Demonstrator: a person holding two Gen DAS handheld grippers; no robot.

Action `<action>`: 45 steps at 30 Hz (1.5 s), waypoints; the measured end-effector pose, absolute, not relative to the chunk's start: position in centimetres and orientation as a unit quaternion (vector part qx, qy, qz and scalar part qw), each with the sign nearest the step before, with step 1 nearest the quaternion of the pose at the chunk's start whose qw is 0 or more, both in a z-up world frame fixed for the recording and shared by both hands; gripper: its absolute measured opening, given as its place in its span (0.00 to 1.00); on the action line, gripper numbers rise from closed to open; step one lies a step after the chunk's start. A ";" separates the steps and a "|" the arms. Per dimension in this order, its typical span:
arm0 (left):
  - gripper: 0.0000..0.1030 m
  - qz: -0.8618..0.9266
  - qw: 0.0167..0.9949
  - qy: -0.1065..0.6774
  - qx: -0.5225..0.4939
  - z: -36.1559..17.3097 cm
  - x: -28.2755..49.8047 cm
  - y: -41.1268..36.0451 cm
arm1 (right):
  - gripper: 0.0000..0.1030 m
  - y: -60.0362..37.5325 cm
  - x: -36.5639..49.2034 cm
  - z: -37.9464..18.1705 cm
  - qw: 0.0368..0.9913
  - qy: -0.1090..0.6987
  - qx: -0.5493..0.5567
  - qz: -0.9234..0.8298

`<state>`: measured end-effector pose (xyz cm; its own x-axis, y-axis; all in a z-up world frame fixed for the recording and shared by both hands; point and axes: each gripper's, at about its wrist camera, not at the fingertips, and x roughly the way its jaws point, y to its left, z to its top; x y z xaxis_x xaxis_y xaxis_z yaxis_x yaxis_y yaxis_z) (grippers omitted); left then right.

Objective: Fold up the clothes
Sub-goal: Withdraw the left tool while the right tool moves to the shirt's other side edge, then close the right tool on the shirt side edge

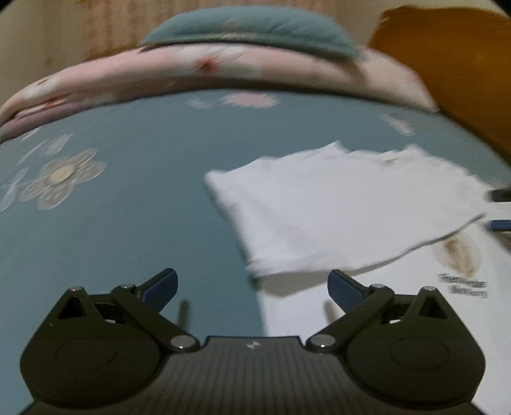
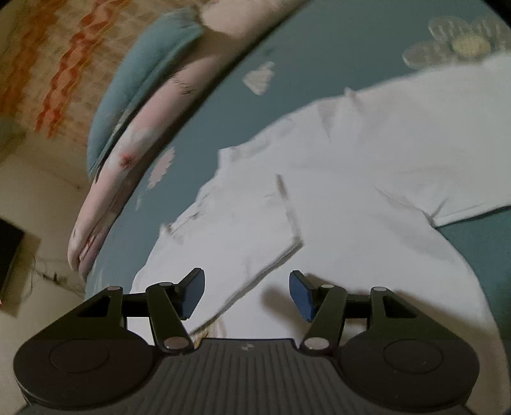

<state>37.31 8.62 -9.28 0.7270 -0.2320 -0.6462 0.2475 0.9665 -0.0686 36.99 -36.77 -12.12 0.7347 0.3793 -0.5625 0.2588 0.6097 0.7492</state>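
Note:
A white T-shirt [image 1: 345,204] lies on the teal flowered bed sheet [image 1: 134,223], and one side of it is folded over the body. A brown leaf print with dark lettering [image 1: 460,255] shows on the flat part below the fold. My left gripper [image 1: 254,285] hovers open at the shirt's near left edge, holding nothing. The right gripper [image 1: 488,210] shows only as two dark fingertips at the right border. In the right wrist view the T-shirt [image 2: 367,178] spreads wide. My right gripper [image 2: 247,292] is open just above a folded flap edge [image 2: 287,252].
A rolled pink floral quilt [image 1: 207,73] with a teal pillow [image 1: 252,28] on top lies across the far side of the bed. An orange-brown headboard [image 1: 453,64] rises at the far right. Beside the bed are a pale floor and a dark box [image 2: 9,255].

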 end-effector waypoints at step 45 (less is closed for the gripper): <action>0.97 -0.184 0.928 0.323 -0.032 -9.0 37.1 9.6 | 0.04 -38.3 39.3 -11.3 0.841 0.329 0.430 -0.001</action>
